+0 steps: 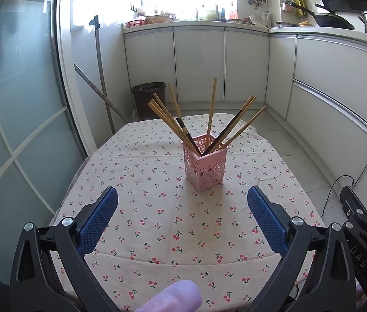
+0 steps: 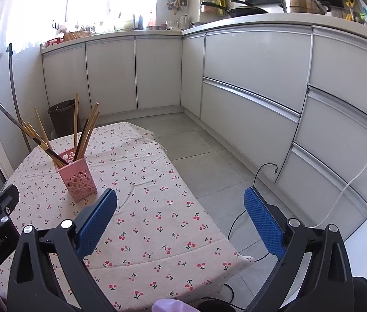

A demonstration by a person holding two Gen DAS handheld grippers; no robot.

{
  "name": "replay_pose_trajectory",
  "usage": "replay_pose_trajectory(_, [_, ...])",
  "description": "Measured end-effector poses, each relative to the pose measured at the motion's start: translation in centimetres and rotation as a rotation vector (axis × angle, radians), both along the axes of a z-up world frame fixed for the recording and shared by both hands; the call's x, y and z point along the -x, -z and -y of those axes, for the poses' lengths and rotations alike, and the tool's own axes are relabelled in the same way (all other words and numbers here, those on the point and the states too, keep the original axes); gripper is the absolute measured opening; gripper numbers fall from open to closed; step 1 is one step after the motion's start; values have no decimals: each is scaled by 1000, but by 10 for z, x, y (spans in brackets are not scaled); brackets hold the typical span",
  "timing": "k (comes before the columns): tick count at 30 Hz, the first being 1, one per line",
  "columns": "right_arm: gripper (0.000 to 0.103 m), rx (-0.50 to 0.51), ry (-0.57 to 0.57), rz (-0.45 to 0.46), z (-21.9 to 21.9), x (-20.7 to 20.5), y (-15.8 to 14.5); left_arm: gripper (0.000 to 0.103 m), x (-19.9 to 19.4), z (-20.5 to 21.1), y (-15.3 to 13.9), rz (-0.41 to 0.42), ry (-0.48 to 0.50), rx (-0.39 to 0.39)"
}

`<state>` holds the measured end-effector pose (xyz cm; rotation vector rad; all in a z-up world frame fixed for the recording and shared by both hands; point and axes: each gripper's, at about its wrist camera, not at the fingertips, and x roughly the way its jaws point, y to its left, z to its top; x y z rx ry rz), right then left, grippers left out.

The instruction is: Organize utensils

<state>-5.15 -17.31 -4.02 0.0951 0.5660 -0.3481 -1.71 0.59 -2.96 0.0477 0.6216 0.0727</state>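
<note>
A pink perforated utensil holder (image 1: 205, 165) stands upright on the cherry-print tablecloth (image 1: 157, 221), near the table's middle. Several wooden chopsticks (image 1: 210, 113) and dark ones fan out of its top. My left gripper (image 1: 182, 195) is open and empty, held above the cloth just in front of the holder. In the right wrist view the holder (image 2: 78, 178) with its chopsticks (image 2: 75, 123) stands to the left. My right gripper (image 2: 181, 195) is open and empty, over the table's right edge (image 2: 191, 195), to the right of the holder.
White kitchen cabinets (image 2: 248, 78) line the far and right sides. A dark bin (image 1: 148, 98) and a leaning mop handle (image 1: 103, 78) stand past the table's far-left corner. A black cable (image 2: 256, 182) lies on the grey floor right of the table. A glass door (image 1: 14, 104) is at left.
</note>
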Motion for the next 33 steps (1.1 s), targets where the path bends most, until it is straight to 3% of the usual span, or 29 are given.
replay_pose_trajectory(33, [95,-34,2,-28,4,-3,7,96,-4,-4,5,-36,-8,21])
